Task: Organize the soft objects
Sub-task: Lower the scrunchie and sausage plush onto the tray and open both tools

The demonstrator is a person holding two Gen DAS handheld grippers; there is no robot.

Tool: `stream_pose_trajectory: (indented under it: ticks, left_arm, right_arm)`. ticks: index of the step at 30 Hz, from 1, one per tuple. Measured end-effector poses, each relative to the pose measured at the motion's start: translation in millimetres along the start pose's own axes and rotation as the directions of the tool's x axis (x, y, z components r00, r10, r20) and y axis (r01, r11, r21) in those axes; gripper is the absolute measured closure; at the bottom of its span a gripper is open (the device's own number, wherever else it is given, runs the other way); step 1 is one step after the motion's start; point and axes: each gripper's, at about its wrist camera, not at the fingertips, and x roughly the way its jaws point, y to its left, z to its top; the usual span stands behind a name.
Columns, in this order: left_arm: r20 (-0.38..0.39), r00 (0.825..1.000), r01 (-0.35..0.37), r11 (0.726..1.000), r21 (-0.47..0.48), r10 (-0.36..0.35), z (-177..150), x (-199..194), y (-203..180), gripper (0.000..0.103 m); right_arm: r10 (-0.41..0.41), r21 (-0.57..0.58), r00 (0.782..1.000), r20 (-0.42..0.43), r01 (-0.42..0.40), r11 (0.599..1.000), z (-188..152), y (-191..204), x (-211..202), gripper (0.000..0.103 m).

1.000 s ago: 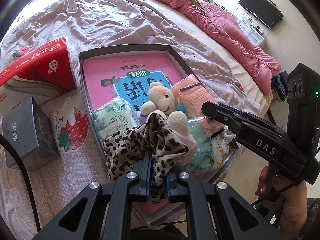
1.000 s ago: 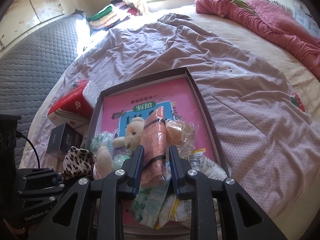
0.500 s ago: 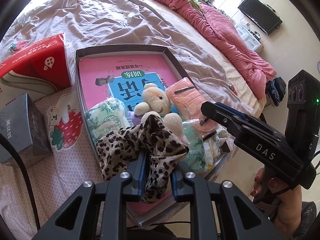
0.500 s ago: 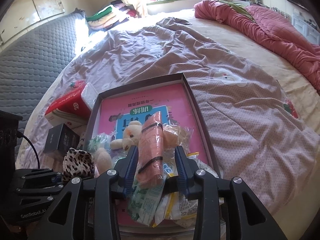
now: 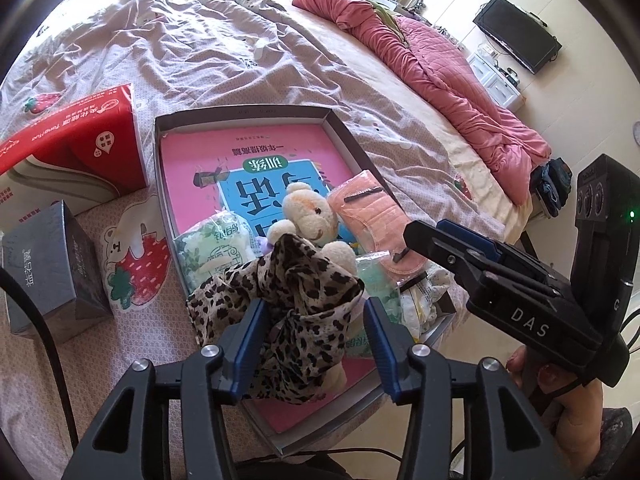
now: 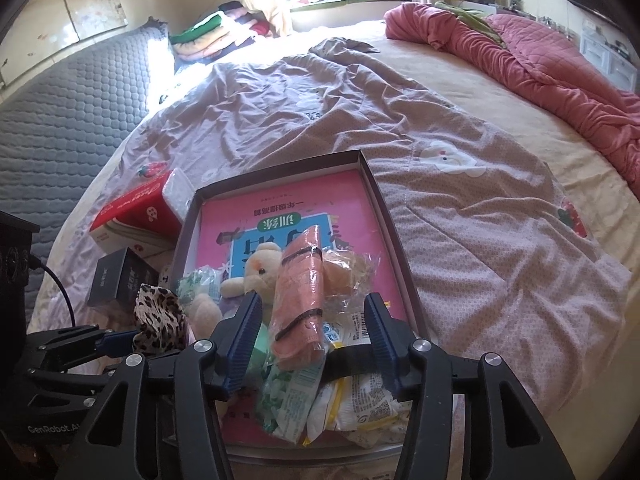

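A shallow grey box point(image 5: 240, 113) lies on the bed with a pink book point(image 5: 240, 160) inside. On the book lie a cream plush bear point(image 5: 308, 216), an orange cloth pack point(image 5: 368, 216), green tissue packs point(image 5: 212, 248) and a leopard-print cloth point(image 5: 296, 300). My left gripper point(image 5: 314, 320) is open, its jaws on either side of the leopard cloth, which rests on the box's near end. My right gripper point(image 6: 314, 320) is open around the orange cloth pack point(image 6: 298, 300), which lies on snack packets point(image 6: 352, 400). The right gripper also shows in the left wrist view point(image 5: 460, 248).
A red tissue box point(image 5: 76, 148) and a dark grey box point(image 5: 48, 268) sit left of the grey box. A pink quilt point(image 5: 420, 60) lies along the bed's far right. The bed edge and floor are at right; folded clothes point(image 6: 212, 36) are stacked by the window.
Both grippers have opened. The left one let go of the leopard cloth and the right one let go of the orange cloth pack; both items now rest in the box.
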Motion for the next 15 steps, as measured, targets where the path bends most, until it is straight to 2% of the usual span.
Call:
stream_pose_trajectory:
  ticks: [11,15]
  left_arm:
    - [0.022,1.000,-0.008,1.000,0.011,0.007,4.5,-5.9,-5.0,0.052]
    - [0.038,0.999,-0.028,0.999,0.023,0.027,5.7,-9.1,-7.0,0.051]
  right_arm:
    - [-0.022,0.025,1.000,0.019,0.021,0.999,0.5,-9.1,-6.9,0.045]
    - [-0.034,0.014,0.999,0.035,0.033,0.999,0.7,-7.3,-9.3,0.037]
